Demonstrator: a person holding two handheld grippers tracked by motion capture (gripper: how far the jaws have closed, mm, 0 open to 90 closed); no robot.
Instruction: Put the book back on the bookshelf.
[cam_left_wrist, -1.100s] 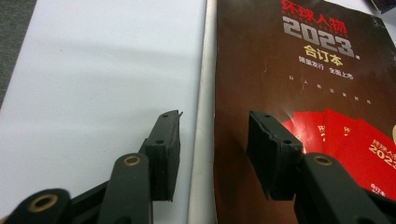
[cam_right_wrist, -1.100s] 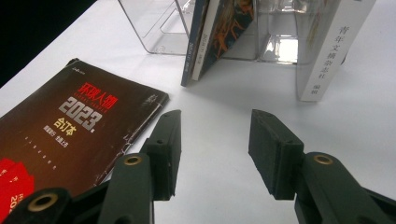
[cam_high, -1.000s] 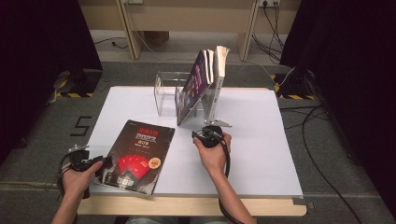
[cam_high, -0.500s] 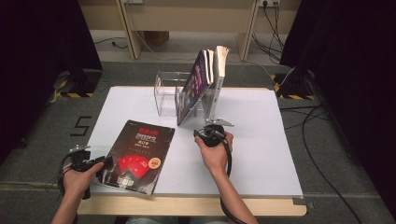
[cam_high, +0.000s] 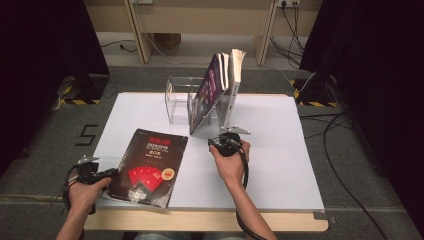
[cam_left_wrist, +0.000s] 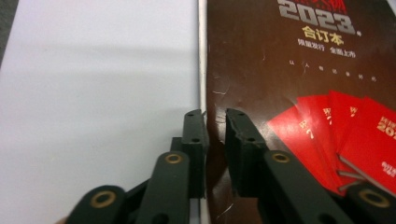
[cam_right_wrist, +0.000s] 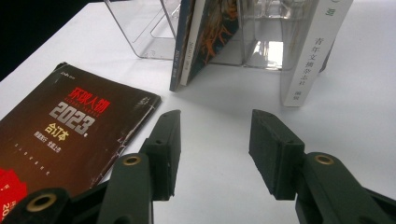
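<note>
Left tongs (cam_left_wrist: 215, 116) had just been closing onto the magazine's (cam_left_wrist: 289, 70) edge; right tongs (cam_right_wrist: 215, 135) gaped empty. Better to bite deeper before lifting.

High view: above the near edge, looking forward and down on the surface (cam_high: 280, 165). Tool views: close and low, along the jaws. All three share the dark book (cam_high: 150, 167) (cam_left_wrist: 289, 70) (cam_right_wrist: 60, 130)

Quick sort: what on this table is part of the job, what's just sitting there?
In the job:
- dark 2023 book, lying flat
- left gripper, jaws just closing on the book's edge
- clear rack

Lying about:
- leaning books in the rack
- white book
- right gripper, open, holding nothing
</note>
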